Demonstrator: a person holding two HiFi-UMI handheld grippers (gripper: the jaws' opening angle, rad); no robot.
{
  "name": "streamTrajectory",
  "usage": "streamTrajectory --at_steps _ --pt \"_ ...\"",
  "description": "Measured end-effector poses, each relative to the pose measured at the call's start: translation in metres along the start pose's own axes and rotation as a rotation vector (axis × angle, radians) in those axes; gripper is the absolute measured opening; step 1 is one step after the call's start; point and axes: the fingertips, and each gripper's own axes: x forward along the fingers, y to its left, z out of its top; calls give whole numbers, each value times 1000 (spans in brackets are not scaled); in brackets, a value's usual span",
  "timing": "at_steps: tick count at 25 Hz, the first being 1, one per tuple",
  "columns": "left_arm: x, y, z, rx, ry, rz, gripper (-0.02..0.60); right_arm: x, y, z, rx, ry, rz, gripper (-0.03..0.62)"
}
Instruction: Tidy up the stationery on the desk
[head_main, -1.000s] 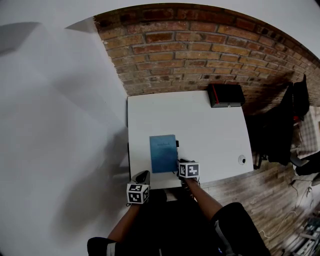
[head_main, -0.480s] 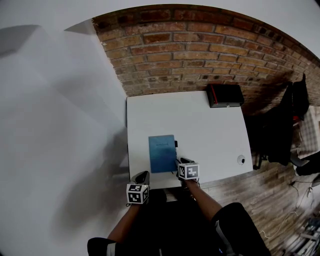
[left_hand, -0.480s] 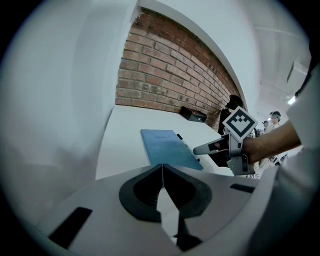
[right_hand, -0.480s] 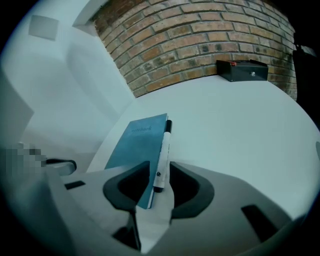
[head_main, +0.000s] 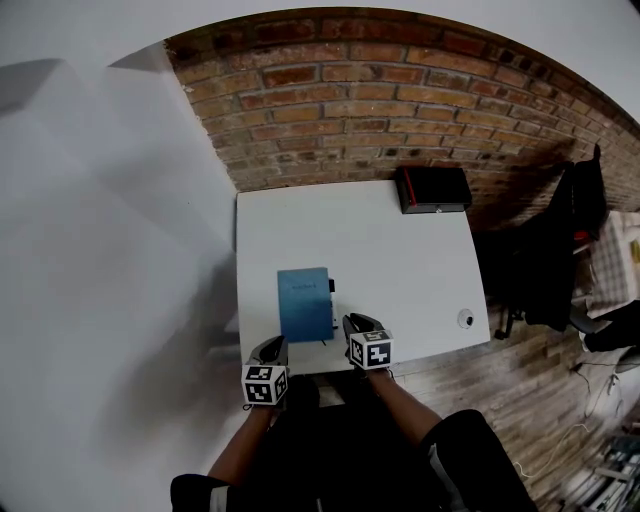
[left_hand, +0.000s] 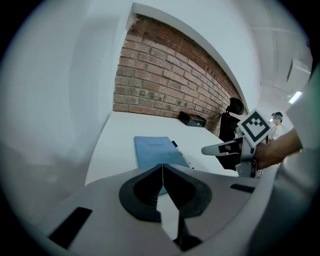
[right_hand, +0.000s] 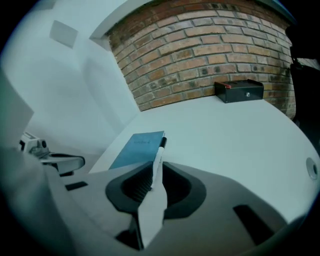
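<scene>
A blue notebook (head_main: 304, 303) (left_hand: 154, 151) (right_hand: 137, 148) lies flat near the front of the white desk (head_main: 390, 250). Along its right edge lies a white pen with a black cap (head_main: 332, 298) (left_hand: 181, 154) (right_hand: 161, 144). My right gripper (head_main: 352, 322) (right_hand: 154, 167) hovers just right of the pen's near end. Its jaws have just been closing but stand a little apart; the pen shows through the gap, flat on the desk. My left gripper (head_main: 275, 346) (left_hand: 162, 167) is shut and holds nothing, at the desk's front edge left of the notebook.
A black box (head_main: 434, 189) (right_hand: 239, 91) sits at the desk's far right corner against the brick wall. A small round object (head_main: 465, 319) lies near the right front corner. A dark chair with clothing stands right of the desk.
My right gripper has drawn back from the notebook toward the near edge and risen a little. Notebook and pen lie where they were. The left gripper has barely shifted.
</scene>
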Motion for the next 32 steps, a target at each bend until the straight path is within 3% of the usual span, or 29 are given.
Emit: streamTrajectory --at_steps 4,12,23,32 --pt "7 -29 3 -7 -21 5 16 -23 -20 -2 -69 -4 -13 28" --pt "12 -92 19 -25 -87 49 16 -78 -39 17 -281 -136 23 21" --pt "-13 -151 39 25 -162 20 17 -139 -23 21 -248 -271 49 21" --pt "-77 -168 -5 140 -209 -5 17 -195 30 -32 -264 -329 17 21"
